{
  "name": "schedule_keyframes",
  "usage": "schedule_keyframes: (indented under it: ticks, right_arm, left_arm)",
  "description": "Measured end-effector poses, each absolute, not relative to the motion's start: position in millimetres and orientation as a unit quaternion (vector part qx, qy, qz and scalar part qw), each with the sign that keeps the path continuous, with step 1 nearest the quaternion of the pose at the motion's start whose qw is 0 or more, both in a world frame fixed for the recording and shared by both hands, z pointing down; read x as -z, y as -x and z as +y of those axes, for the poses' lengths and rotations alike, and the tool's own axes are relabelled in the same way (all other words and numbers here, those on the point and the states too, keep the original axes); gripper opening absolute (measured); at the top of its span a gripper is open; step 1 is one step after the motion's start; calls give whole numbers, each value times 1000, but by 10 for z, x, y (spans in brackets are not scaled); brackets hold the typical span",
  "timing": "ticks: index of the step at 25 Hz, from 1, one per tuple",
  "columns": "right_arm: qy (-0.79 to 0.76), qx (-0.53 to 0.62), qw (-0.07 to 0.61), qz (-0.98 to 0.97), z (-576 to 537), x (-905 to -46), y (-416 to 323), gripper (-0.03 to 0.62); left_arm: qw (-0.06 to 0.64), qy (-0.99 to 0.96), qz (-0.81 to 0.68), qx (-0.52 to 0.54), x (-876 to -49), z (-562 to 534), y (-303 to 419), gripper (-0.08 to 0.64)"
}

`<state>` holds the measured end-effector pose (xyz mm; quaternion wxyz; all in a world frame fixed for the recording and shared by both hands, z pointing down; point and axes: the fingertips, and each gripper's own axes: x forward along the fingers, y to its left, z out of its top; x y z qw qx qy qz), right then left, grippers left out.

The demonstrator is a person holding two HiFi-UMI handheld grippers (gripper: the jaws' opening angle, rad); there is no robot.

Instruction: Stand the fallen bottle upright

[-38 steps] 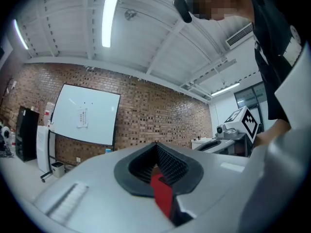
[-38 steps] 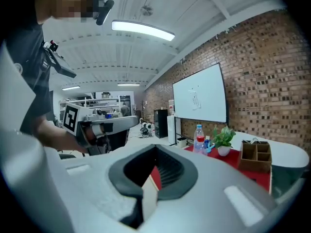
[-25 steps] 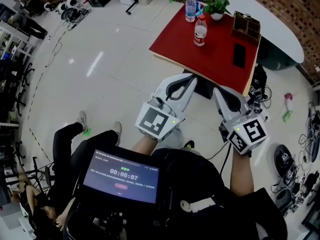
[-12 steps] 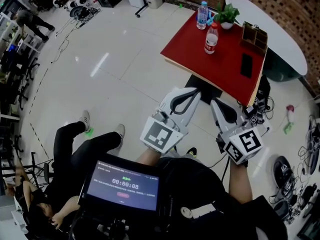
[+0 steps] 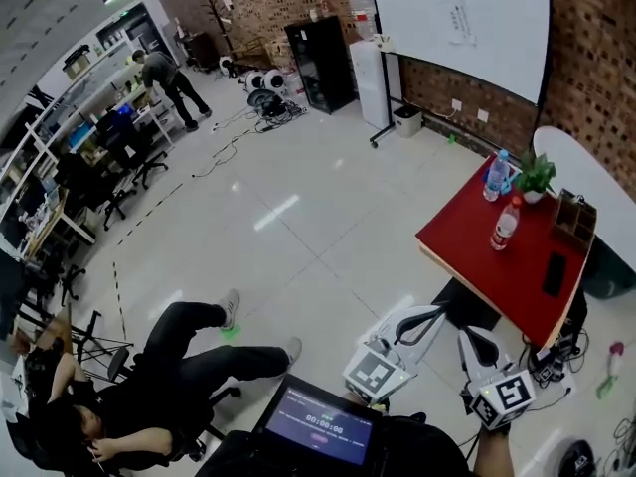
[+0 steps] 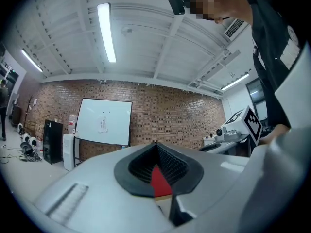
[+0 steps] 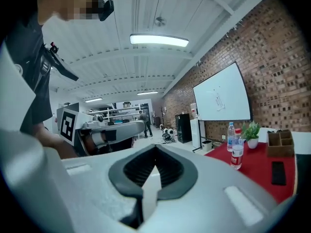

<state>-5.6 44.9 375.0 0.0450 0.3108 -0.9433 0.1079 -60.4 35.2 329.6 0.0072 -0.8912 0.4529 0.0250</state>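
Observation:
A red table [image 5: 477, 256] stands at the right. On it two water bottles are upright: a red-capped one [image 5: 505, 224] and a blue-capped one [image 5: 496, 175] behind it. No bottle lies on its side in any view. My left gripper [image 5: 434, 313] and right gripper [image 5: 473, 338] hang side by side short of the table's near edge, both shut and empty. In the right gripper view the shut gripper [image 7: 155, 149] points level, with the red-capped bottle [image 7: 236, 154] and the blue-capped bottle [image 7: 230, 136] off to its right. The left gripper [image 6: 156, 147] faces the brick wall.
A potted plant [image 5: 535, 177], a wooden organiser [image 5: 574, 222] and a black phone [image 5: 553, 274] share the red table. A white rounded table [image 5: 596, 192] stands behind it. A person in black [image 5: 149, 396] sits at the lower left. Cables [image 5: 556, 351] lie on the floor by the table's base.
The head view has swung up and back, so the table now sits smaller at the right. Both grippers show lower in the frame. They stay shut.

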Motion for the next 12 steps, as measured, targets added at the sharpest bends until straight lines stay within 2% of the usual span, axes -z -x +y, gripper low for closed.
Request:
schedule_keyframes:
  ticks: [6, 9, 12]
  right_arm:
    - [-322, -90, 41, -942, 637, -3639, 226, 2]
    - [-308, -79, 34, -948, 500, -3624, 253, 3]
    - [-317, -67, 27, -946, 206, -3694, -55, 2]
  left_arm:
    - [-12, 889, 452, -78, -3105, 596, 812, 6]
    - [16, 889, 456, -33, -3192, 473, 809, 5]
    - [33, 897, 441, 11, -3434, 178, 503, 5]
